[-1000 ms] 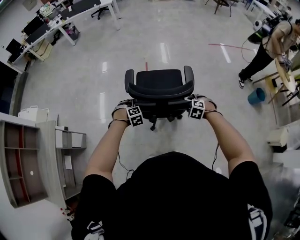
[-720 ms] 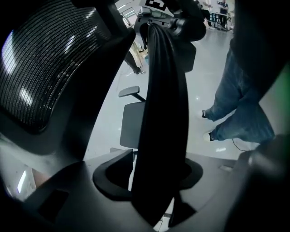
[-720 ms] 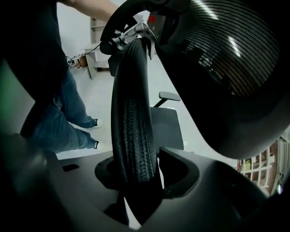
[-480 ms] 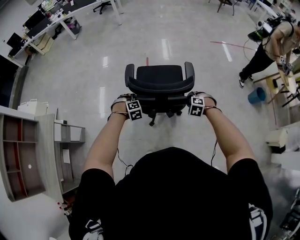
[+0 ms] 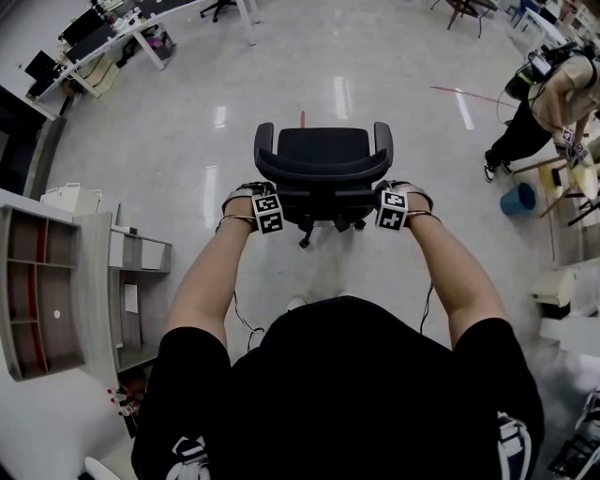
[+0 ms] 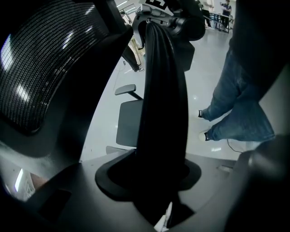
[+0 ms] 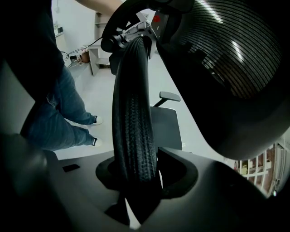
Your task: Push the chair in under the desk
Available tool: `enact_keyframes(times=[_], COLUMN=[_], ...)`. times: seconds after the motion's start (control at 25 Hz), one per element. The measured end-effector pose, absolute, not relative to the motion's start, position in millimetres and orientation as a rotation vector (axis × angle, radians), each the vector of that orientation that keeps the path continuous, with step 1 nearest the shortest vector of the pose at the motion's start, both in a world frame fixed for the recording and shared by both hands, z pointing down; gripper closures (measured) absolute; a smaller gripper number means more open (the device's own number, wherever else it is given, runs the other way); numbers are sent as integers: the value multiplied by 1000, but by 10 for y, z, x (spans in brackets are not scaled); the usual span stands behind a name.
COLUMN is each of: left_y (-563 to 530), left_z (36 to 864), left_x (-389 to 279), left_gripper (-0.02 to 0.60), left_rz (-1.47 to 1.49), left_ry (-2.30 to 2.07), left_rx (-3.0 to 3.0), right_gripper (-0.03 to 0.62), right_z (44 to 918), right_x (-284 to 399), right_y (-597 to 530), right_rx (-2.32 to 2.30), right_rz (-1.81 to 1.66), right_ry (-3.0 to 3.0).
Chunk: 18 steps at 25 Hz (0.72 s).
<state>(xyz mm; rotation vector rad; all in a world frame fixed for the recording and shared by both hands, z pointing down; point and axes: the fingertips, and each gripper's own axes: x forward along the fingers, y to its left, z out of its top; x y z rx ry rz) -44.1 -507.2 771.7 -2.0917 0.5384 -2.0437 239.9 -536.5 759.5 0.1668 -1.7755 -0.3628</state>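
The floor (image 5: 187,141) is wide and bare around me, and the only desk (image 5: 173,11) I can make out runs along its far left corner, well apart from everything I hold. The chair (image 5: 323,150) stands in the middle of the floor, straight ahead of me, under no desk yet. Its seat points away from me and its backrest (image 5: 323,175) is the near side, lying crosswise between my hands.

The left gripper (image 5: 265,202) is on the backrest's left end and the right gripper (image 5: 389,199) on its right end, both angled steeply down and equally near. The jaws of both have just been closing. In each gripper view the backrest's black rim (image 6: 161,90) fills the gap between them, so I read both as clamped on it at a middling width.

What matters for the push, as I judge it, is that the chair's front faces straight away while the desk lies off to the left. I expect to swing it left, with the right hand leading.
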Motion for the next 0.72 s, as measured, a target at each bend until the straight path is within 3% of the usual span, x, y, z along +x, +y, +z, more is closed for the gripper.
enact_keyframes(times=[0.72], left_y=[-4450], left_z=[7703], left_x=[-619], left_gripper=[407], left_rz=[-2113], left_ry=[795], left_rx=[-2116], right_gripper=[454], right_z=[7583], right_x=[2095], right_y=[-5284], right_rx=[-8], right_rz=[-509], right_ry=[-1788])
